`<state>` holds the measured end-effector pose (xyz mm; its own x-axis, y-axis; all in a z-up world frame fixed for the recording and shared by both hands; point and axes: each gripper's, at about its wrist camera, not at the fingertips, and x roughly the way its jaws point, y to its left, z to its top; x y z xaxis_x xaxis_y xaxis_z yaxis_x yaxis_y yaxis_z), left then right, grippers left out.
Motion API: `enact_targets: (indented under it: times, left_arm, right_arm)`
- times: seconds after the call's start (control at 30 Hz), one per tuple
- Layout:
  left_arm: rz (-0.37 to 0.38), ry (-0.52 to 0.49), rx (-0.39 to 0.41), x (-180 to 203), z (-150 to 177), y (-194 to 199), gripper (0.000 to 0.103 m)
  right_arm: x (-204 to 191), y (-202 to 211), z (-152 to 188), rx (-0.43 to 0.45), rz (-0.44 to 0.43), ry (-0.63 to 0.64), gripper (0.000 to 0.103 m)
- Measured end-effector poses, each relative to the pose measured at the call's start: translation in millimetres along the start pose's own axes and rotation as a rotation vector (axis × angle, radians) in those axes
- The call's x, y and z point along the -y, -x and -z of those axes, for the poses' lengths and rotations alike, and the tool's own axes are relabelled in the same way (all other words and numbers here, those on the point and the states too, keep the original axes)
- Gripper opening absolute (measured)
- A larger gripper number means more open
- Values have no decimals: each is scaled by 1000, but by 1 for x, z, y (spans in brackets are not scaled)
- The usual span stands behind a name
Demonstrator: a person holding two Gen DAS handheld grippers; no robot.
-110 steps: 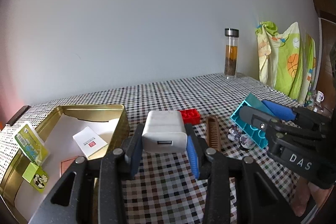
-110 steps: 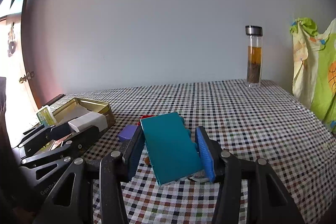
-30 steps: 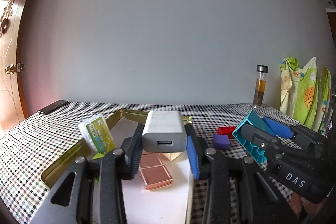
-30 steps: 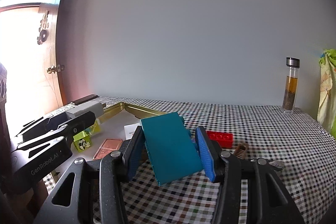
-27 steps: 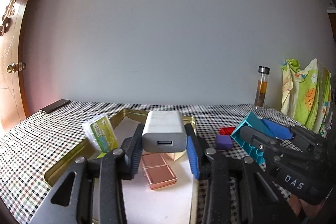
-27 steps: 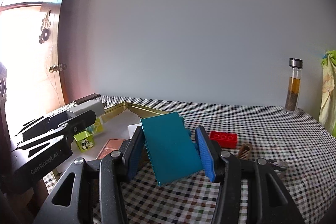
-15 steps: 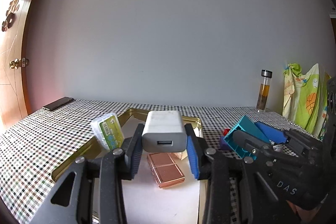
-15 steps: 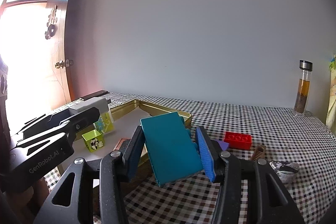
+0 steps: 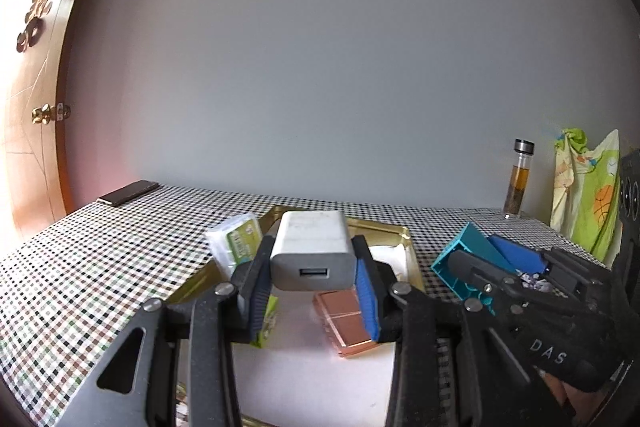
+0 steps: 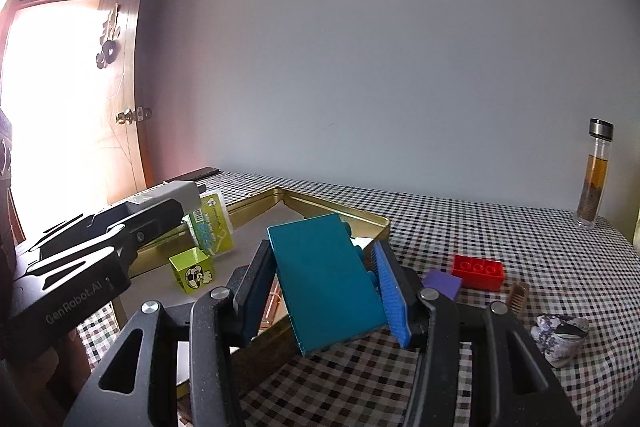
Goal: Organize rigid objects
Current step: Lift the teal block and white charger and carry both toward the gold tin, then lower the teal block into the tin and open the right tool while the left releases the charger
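My left gripper [image 9: 312, 291] is shut on a white USB charger [image 9: 310, 253], held above the gold tin tray [image 9: 394, 233]. In the right wrist view that gripper [image 10: 160, 211] and the charger [image 10: 172, 193] hang over the tray's left side. My right gripper [image 10: 322, 291] is shut on a teal flat box [image 10: 326, 279], tilted, over the tray's near right rim [image 10: 340, 205]. The same box [image 9: 460, 257] shows at the right of the left wrist view. Inside the tray lie a copper block [image 9: 344, 321], a green-labelled pack [image 9: 236, 243] and a yellow-green cube [image 10: 192, 271].
On the checked tablecloth [image 10: 520, 227] right of the tray sit a red brick [image 10: 478, 271], a purple block [image 10: 442, 285], a small brown comb [image 10: 518, 297] and a crumpled wrapper [image 10: 560, 335]. A glass bottle [image 10: 596, 175] stands at the back right. A dark phone [image 9: 128, 193] lies far left.
Both grippers have drifted left with their loads, over the tray. The tray's contents now sit closer under them, and the red brick has slid out of the left wrist view.
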<state>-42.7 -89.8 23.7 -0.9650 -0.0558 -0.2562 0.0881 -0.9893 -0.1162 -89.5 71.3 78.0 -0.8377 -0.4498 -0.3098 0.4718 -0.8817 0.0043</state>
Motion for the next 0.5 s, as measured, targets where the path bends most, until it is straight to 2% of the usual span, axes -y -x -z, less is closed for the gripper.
enact_targets:
  times: [0.27,0.5]
  left_arm:
    - [-30,-1,-18,-13,-3,-5,37]
    - [-65,-8,-127,-21,-2,-27,37]
  right_arm:
    - [-7,-17,-4,-30,-25,13,52]
    - [-14,-35,-5,-59,-54,22,52]
